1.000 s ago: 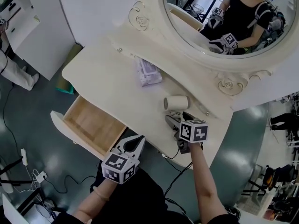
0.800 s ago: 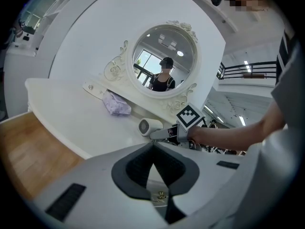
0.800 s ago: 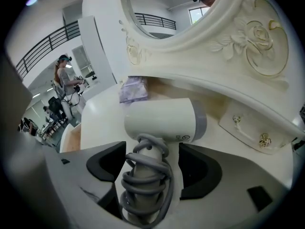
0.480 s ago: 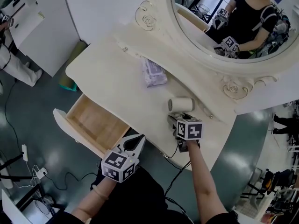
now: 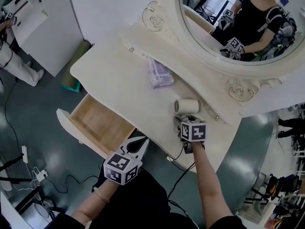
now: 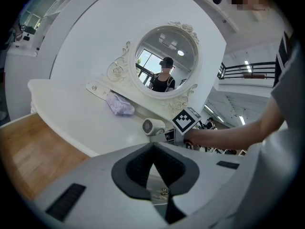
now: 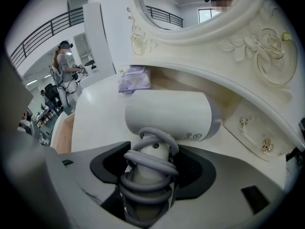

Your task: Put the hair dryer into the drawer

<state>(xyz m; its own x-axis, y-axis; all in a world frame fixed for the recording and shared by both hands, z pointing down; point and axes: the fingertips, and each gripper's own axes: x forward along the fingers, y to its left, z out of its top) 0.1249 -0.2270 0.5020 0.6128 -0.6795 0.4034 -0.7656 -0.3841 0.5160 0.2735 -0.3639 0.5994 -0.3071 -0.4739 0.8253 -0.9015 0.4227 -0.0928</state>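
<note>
The white hair dryer (image 5: 187, 106) lies on the cream dressing table (image 5: 124, 80) below the mirror, its grey cord wound round the handle. My right gripper (image 5: 183, 120) points steeply down over that handle. In the right gripper view the hair dryer's handle (image 7: 150, 168) stands between the closing jaws of the right gripper (image 7: 151, 152), and both pads touch the cord coils. The open wooden drawer (image 5: 97, 123) sticks out at the table's front left. My left gripper (image 5: 141, 141) hovers beside the drawer's right corner, fingertips together and holding nothing; the left gripper (image 6: 152, 147) looks across at the dryer (image 6: 151, 126).
A lilac packet of wipes (image 5: 159, 74) lies further back on the table. The round mirror (image 5: 238, 18) and its carved frame rise just behind the dryer. A black cable (image 5: 178, 159) hangs under the table edge near my right arm. A person (image 5: 12, 66) stands at far left.
My right gripper has sunk a little onto the dryer's handle and tipped steeper, and its jaws have narrowed round it. The left gripper has stayed where it was.
</note>
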